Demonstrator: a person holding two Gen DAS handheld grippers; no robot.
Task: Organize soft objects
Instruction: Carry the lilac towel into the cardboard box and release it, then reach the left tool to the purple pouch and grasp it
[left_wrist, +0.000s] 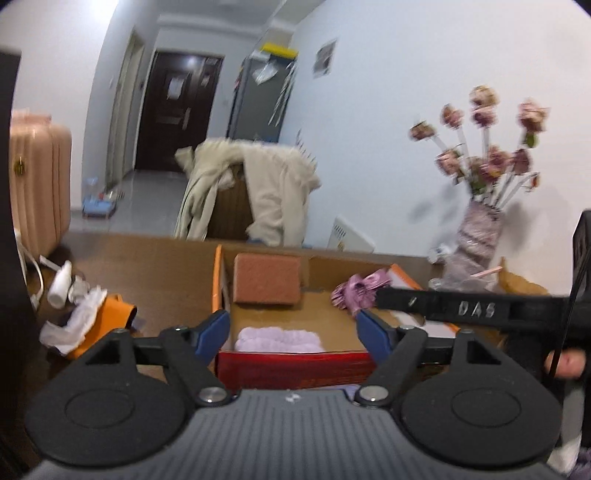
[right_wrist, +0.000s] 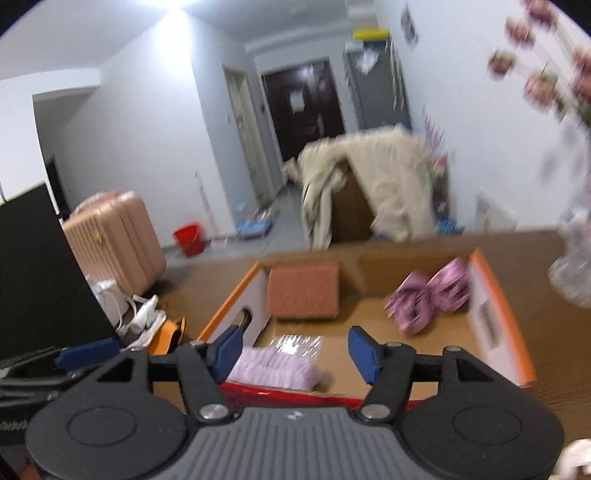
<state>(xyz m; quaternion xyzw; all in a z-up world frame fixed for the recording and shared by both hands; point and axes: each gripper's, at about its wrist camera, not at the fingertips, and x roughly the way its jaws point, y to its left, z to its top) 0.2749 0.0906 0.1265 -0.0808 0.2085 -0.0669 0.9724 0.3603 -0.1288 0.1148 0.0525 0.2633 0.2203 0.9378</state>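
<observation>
Both my grippers hover at the near red edge of the open cardboard box (right_wrist: 491, 332). Left gripper (left_wrist: 291, 332): jaws wide, empty. Right gripper (right_wrist: 295, 354): jaws wide, empty. Fluffy lilac cloth (right_wrist: 273, 369) lies at the box's 6 o'clock; orange-brown sponge block (right_wrist: 303, 293) at 11; pink ribbon bow (right_wrist: 428, 295) at 2.

Left tool (left_wrist: 290, 334), right tool (right_wrist: 295, 349): black frames, blue pads, silver screws.
</observation>
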